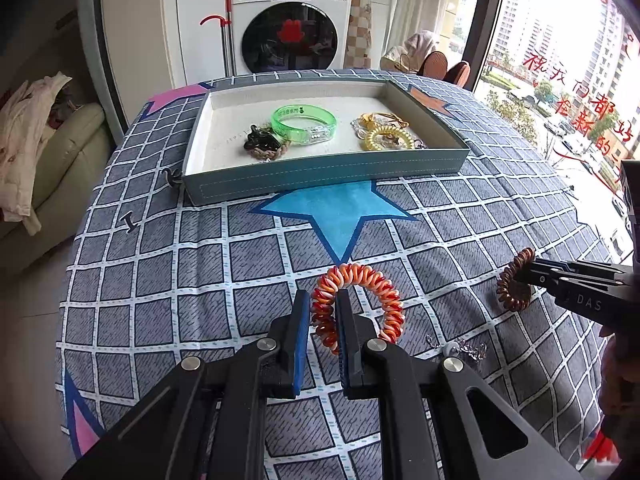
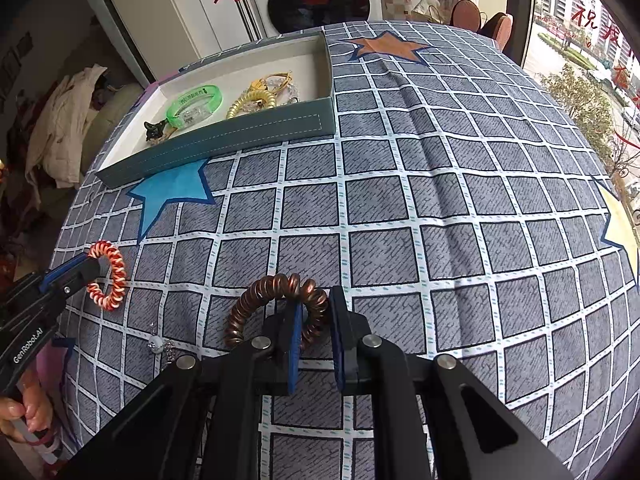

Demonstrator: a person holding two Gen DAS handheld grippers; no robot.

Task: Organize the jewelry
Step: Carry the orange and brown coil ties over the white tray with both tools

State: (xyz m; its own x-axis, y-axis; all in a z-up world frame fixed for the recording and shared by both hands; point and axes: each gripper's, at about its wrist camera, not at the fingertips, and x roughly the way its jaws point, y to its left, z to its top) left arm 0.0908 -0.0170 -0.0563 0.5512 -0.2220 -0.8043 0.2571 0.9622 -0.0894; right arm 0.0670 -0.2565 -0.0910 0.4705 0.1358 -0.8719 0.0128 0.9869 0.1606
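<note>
Your checked surface [image 2: 440, 208] carries 1 teal tray [image 1: 320, 178] at its far side, with wide bare cloth to the right. Both your grippers angle steeply down: the left gripper [image 1: 323, 300] is clamped on 1 orange-and-white coil band [image 1: 384, 288], the right gripper [image 2: 314, 308] is clamped on 1 brown coil band [image 2: 256, 296]. In the tray lie 1 green bangle [image 1: 304, 122] and 1 gold coil band [image 1: 388, 138]

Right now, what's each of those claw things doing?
Left gripper: shut on the orange coil band.
Right gripper: shut on the brown coil band.
</note>
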